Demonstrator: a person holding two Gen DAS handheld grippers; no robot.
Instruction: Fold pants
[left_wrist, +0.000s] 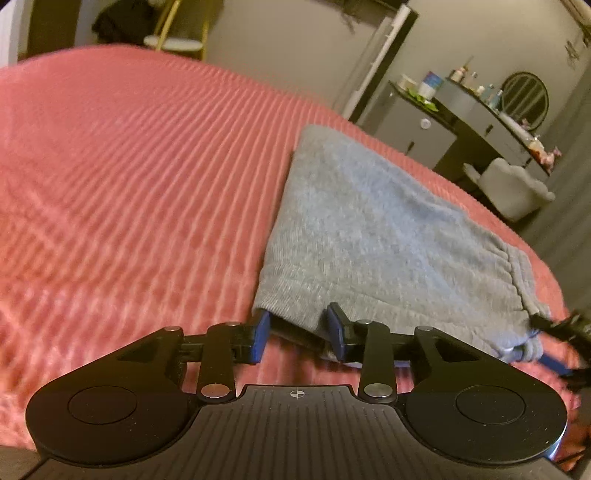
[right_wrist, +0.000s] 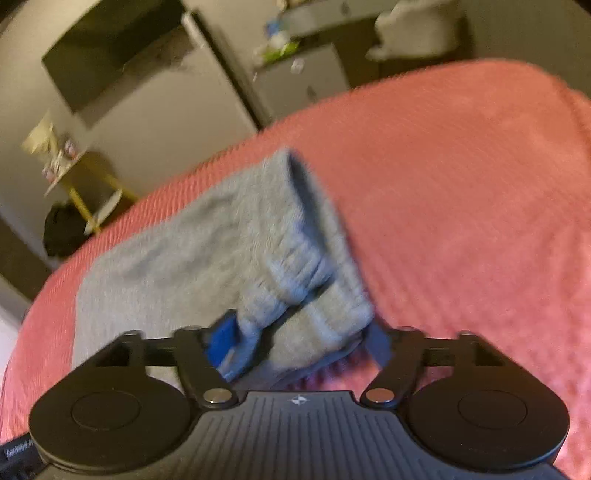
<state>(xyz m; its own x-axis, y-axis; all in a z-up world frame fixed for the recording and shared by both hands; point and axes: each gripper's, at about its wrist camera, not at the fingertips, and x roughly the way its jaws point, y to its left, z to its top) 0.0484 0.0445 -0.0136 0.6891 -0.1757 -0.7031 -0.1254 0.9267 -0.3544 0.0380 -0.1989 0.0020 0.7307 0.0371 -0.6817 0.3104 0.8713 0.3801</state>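
The grey pants (left_wrist: 373, 236) lie folded on the pink ribbed bedspread (left_wrist: 129, 184). My left gripper (left_wrist: 299, 330) is open, its blue fingers astride the near left corner of the fold. In the right wrist view the pants (right_wrist: 207, 251) show their gathered waistband end. My right gripper (right_wrist: 299, 343) is open, its fingers wide on either side of that thick waistband corner. The right gripper also shows at the right edge of the left wrist view (left_wrist: 569, 332).
A dark vanity desk (left_wrist: 476, 122) with bottles, a round mirror and a pale chair (left_wrist: 513, 192) stand beyond the bed's right side. A gold-legged side table (right_wrist: 85, 188) and a dark bag (right_wrist: 62, 232) stand off the far edge.
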